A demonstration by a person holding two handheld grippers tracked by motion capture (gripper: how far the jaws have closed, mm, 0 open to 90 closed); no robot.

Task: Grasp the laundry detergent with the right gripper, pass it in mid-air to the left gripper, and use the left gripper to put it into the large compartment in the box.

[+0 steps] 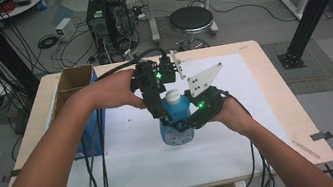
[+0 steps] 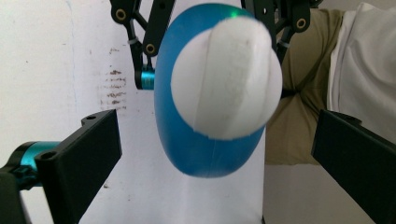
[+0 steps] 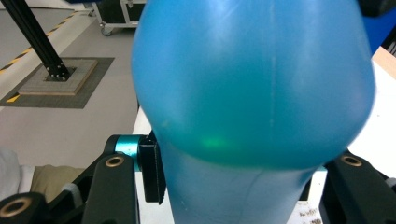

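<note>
Glossy blue plastic bottle, matt white cap

A blue bottle with a white cap sits among black tongs with turquoise fittings, over a white sheet on the pale wooden desk, beside a brown-and-blue box.

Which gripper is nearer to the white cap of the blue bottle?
Left. The left gripper hangs just above the white cap, its jaws open on either side and not touching. The right gripper is lower, shut on the blue bottle at its body.
</note>
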